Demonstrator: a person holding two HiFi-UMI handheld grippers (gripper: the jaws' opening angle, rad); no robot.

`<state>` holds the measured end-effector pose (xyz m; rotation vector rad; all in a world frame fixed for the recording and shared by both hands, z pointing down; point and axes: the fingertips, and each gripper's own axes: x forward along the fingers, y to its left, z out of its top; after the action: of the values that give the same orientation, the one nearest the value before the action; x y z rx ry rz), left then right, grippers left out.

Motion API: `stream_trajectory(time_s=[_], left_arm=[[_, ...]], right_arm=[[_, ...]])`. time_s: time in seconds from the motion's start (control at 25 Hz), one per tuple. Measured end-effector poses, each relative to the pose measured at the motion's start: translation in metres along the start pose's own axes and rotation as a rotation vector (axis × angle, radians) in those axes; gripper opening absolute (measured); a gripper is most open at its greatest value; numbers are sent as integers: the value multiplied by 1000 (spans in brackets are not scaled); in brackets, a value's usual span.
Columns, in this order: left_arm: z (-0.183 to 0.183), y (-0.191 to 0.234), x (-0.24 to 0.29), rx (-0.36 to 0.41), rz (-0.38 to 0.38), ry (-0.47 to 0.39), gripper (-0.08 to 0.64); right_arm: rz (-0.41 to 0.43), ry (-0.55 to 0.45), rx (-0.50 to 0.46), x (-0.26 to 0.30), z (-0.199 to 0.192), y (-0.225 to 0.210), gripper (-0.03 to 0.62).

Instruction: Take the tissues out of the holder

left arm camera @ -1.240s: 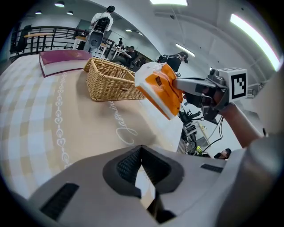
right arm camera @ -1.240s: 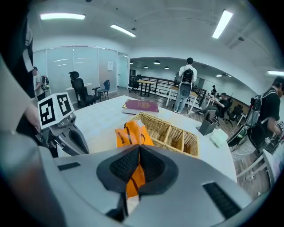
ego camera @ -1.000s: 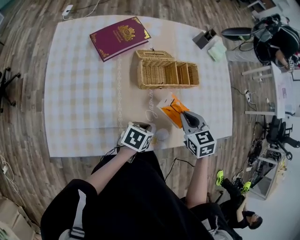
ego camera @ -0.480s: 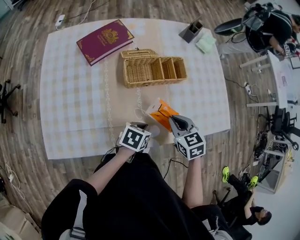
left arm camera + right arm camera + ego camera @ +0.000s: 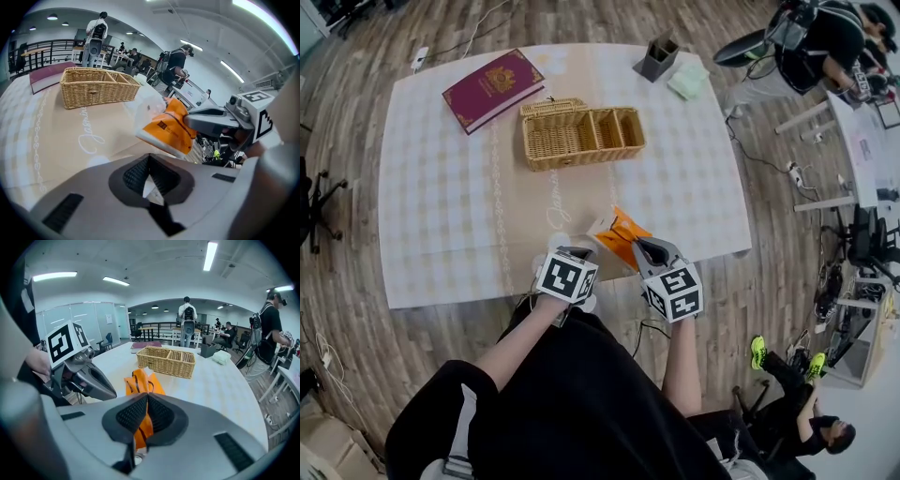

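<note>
An orange tissue pack [image 5: 620, 234] hangs just above the table's front edge, between both grippers. My right gripper [image 5: 640, 247] is shut on its near right end; in the right gripper view the orange wrapper [image 5: 142, 385] runs up out of the closed pads [image 5: 157, 416]. My left gripper [image 5: 569, 247] is shut too, with a thin white sheet [image 5: 150, 186] pinched in it; tissue or wrapper, I cannot tell. A translucent white flap [image 5: 147, 101] stands up from the pack [image 5: 169, 131] in the left gripper view, where the right gripper [image 5: 191, 123] grips the pack from the right.
A wicker basket [image 5: 581, 133] with compartments stands mid-table, a dark red book [image 5: 492, 87] at the back left. A grey box [image 5: 656, 61] and a pale green cloth [image 5: 687, 80] sit at the back right. People stand beyond the table's right side.
Both grippers and the orange pack have drawn back toward the table's front edge and closer together. The head view has shifted, so the basket and book sit further left.
</note>
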<state>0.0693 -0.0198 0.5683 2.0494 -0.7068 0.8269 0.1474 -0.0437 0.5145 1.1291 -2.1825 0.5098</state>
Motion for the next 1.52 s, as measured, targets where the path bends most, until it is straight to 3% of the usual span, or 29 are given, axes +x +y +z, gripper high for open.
stream_trajectory(time_s=[0.72, 1.12, 1.52], left_arm=[[-18, -119, 56, 93, -50, -2, 0], [-11, -135, 67, 169, -75, 50, 0], [20, -122, 64, 219, -130, 71, 0]], right_arm=[[-99, -41, 97, -96, -91, -41, 17], [-174, -77, 202, -114, -102, -59, 17], [-206, -61, 248, -94, -80, -63, 17]])
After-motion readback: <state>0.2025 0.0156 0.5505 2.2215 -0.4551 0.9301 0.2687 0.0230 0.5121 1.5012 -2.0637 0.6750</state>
